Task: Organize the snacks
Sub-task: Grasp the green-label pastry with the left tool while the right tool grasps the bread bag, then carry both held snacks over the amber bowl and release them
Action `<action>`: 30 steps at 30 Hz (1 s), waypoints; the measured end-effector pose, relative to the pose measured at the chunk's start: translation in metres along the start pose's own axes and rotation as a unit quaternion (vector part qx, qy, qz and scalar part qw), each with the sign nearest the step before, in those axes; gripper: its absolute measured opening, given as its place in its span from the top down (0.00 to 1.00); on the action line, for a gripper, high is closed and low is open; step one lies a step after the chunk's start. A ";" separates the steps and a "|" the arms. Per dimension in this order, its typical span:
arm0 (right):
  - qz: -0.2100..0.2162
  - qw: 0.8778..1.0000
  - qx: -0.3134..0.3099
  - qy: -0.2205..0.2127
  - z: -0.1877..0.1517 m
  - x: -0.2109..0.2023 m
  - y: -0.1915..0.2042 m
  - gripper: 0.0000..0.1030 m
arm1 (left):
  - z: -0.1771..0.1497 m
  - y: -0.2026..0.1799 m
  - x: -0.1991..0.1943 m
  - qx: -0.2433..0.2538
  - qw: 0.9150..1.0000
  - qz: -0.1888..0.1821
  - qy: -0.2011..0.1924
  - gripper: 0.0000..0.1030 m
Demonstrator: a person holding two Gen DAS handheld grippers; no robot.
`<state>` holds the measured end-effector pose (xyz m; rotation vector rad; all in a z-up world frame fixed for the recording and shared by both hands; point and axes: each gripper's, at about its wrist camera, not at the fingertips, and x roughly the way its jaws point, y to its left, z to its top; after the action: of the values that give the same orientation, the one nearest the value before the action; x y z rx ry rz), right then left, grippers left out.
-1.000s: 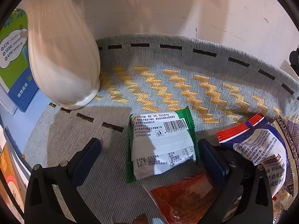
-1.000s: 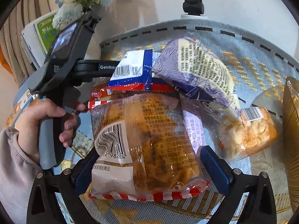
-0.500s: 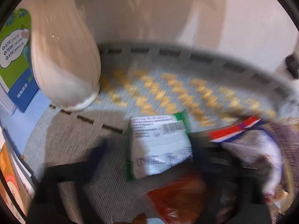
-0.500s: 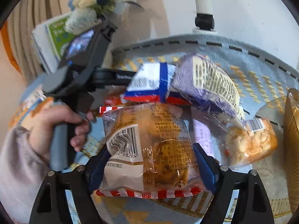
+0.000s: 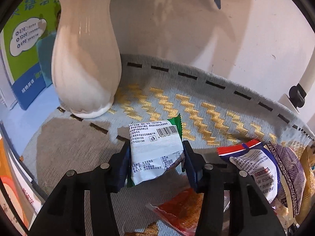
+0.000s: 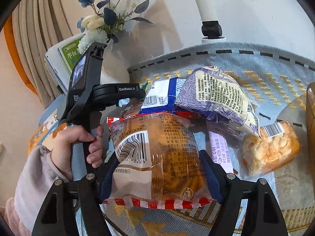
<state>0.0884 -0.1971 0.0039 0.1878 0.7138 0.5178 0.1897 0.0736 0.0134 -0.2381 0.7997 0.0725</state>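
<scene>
**Two packets gripped at once: lift each clear without dragging the pile**

I start with the table (image 5: 206,90), covered by a grey-blue woven cloth with gold zigzags. At its far left stands a white vase (image 5: 84,63), with books (image 5: 25,45) behind it. I want neither gripper swinging that way, since the vase looks easy to tip.

The snack pile (image 6: 212,98) sits in the middle of the cloth: a purple-patterned bag on top, a blue-and-white packet under it, an orange peanut bar at the right. These overlap loosely, so anything pulled from beneath may shift them.

My right gripper (image 6: 157,175) has the large bread packet (image 6: 155,157) between its pads, and its jaws are closing on it. The film bulges at both pads. I would stop squeezing once it holds, because the bread inside will crush. The packet's far end seems to tuck under the blue-and-white packet, though the glare makes that hard to judge, so I would lift straight up first, then draw it near.

My left gripper (image 5: 156,163) is clamped on the small green-edged packet (image 5: 155,151), both pads pressing its sides. It appears lifted slightly off the cloth. A red wrapper (image 5: 177,210) lies just below it, near me. I would carry the small packet up and away from the blue-and-white packet at its right before moving it sideways.
</scene>
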 end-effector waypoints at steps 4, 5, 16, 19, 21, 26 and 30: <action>0.018 1.000 0.000 -0.020 -0.003 -0.009 -0.001 0.27 | -0.002 -0.006 -0.007 0.010 1.000 0.012 -0.015 0.55; 0.028 0.999 -0.002 -0.024 -0.004 -0.011 0.000 0.27 | -0.003 -0.006 -0.008 0.012 1.000 0.014 -0.018 0.55; 0.063 0.996 -0.002 -0.058 -0.013 -0.029 0.005 0.27 | -0.012 -0.005 -0.024 0.019 0.999 0.033 -0.035 0.54; 0.067 0.996 -0.004 -0.065 -0.012 -0.033 0.007 0.27 | -0.014 -0.040 -0.024 0.024 0.998 0.042 -0.041 0.54; 0.068 0.995 -0.005 -0.070 -0.011 -0.035 0.009 0.27 | -0.015 -0.040 -0.030 0.029 0.997 0.048 -0.049 0.54; 0.076 0.993 0.006 -0.095 -0.008 -0.049 0.004 0.27 | -0.016 -0.026 -0.054 -0.008 0.997 0.027 -0.078 0.54; 0.079 0.989 0.020 -0.123 -0.003 -0.067 -0.003 0.27 | -0.022 -0.022 -0.084 -0.027 0.992 0.033 -0.119 0.54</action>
<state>0.0452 -0.2341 0.0391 0.3420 0.4701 0.6192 0.1192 0.0495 0.0628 -0.2493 0.5682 0.1819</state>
